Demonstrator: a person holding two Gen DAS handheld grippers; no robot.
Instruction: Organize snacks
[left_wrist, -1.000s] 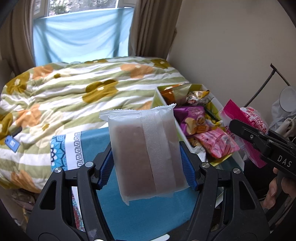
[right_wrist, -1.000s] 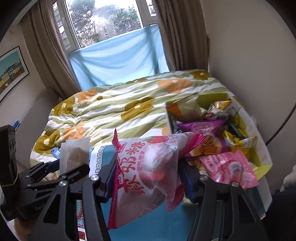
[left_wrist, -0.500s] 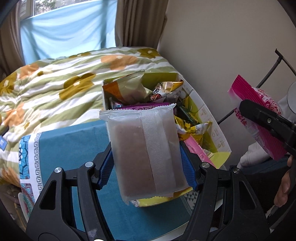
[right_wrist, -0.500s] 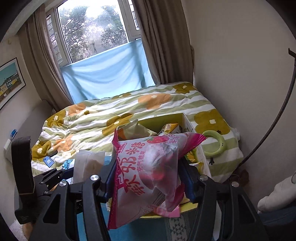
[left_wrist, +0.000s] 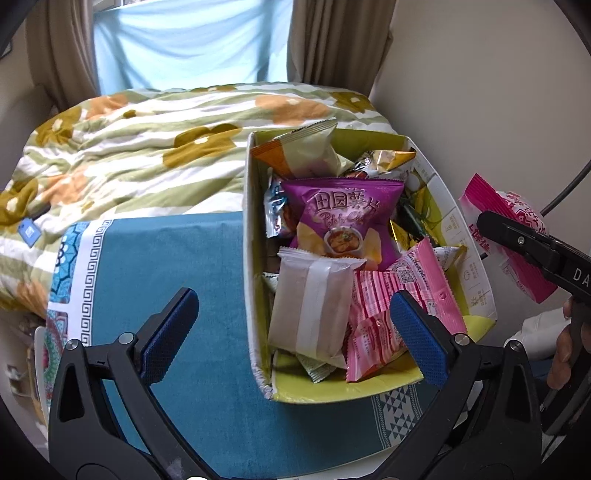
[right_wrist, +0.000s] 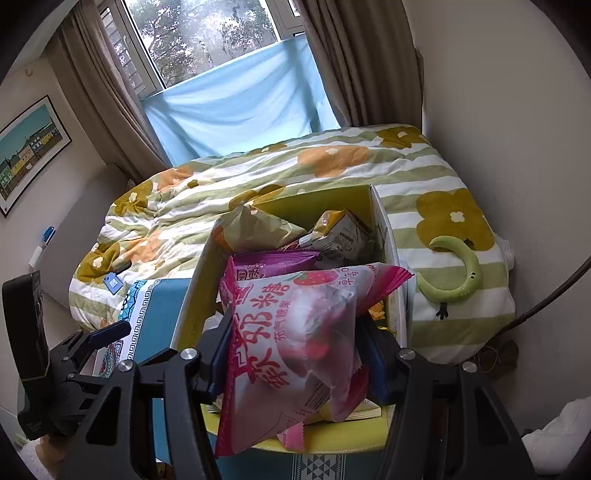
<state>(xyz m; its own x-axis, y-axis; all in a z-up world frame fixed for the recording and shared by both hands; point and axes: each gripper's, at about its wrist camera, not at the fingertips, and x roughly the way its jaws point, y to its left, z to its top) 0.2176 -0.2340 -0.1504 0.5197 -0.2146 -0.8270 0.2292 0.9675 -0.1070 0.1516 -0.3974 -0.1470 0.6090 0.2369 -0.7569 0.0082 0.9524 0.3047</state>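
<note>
Snacks fill the box (left_wrist: 255, 258) at two o'clock on the blue cloth (left_wrist: 177, 295), a white pack (left_wrist: 310, 302) topmost beneath the left gripper (left_wrist: 295, 325), jaws apart, while the right gripper (right_wrist: 295, 354) clamps a pink bag (right_wrist: 295, 332) above, seemingly next.

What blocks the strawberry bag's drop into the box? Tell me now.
Nothing visible does. The right gripper holds the strawberry bag just over the open box. Only snacks already inside lie below, such as the purple chip bag.
</note>
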